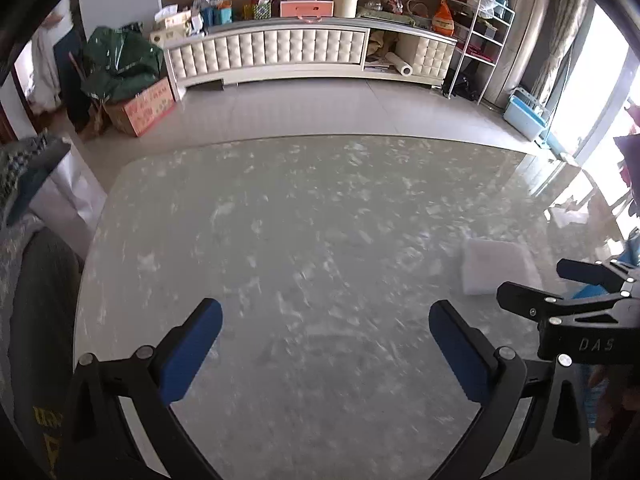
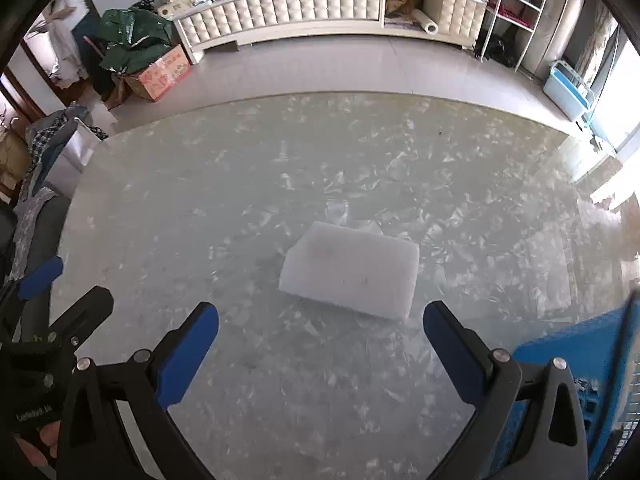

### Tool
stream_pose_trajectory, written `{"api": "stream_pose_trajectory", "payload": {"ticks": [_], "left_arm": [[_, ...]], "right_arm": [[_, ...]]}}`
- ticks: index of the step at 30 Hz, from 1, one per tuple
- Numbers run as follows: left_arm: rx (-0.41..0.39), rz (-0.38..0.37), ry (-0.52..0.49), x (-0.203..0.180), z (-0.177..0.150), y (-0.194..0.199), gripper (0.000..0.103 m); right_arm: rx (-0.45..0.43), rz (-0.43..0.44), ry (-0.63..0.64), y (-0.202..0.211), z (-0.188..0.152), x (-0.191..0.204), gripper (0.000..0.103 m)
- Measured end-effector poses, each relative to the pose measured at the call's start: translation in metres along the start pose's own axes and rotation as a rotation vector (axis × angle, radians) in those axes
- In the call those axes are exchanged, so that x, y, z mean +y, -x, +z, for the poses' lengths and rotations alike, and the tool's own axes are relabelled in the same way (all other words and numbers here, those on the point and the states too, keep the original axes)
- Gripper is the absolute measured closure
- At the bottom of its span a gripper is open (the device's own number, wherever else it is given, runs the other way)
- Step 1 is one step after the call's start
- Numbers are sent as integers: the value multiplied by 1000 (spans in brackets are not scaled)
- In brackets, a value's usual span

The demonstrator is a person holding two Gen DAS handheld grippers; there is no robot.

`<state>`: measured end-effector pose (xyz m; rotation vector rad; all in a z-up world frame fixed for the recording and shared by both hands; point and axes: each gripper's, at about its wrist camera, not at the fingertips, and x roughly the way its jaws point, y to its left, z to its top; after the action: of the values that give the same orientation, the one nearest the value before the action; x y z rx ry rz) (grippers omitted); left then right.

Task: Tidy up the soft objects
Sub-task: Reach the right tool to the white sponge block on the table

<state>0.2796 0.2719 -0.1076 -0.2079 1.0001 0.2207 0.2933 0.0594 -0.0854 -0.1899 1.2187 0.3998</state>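
A white soft foam block (image 2: pixel 352 270) lies flat on the grey marbled table (image 2: pixel 240 184), just beyond my right gripper (image 2: pixel 320 316), which is open and empty with the block ahead of its fingers. A blue plastic basket (image 2: pixel 576 356) stands at the right gripper's right side. My left gripper (image 1: pixel 325 318) is open and empty over bare table. In the left wrist view the foam block (image 1: pixel 500 266) lies to the right, next to the right gripper's black fingers (image 1: pixel 520 300).
The table's far edge (image 1: pixel 320 138) is curved, with tiled floor beyond. A white TV cabinet (image 1: pixel 304 54) runs along the back wall. A cardboard box (image 1: pixel 144 108) and green bag stand on the floor left. Clothing lies on a chair (image 2: pixel 44 152) at the left.
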Motion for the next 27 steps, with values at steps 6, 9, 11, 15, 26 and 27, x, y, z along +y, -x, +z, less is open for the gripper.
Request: {"api": "stream_pose_trajectory", "payload": {"ticks": [6,9,11,15,26,27], "left_arm": [[-17,17,-60,-2,5,-21,0],[-12,28,-69,-4,6,-29,0],[-12,25,-77,-5,4,-31,0],[-11,23,-81,-2,1,-37,0],[-35,5,-50,8,1,-38,0],[-37,6,-52,7,1,-38,0]], "right_arm": [[33,6,-44,-24,10,-3,0],[39,-2,-52,-32,14,-3,0],[41,-23,-40,-37,16,0,0],[57,-23,-46,-47,20,6,0],[41,-78,-14,-59,29,14,0],[40,-79,-18,-61,29,12,0]]}}
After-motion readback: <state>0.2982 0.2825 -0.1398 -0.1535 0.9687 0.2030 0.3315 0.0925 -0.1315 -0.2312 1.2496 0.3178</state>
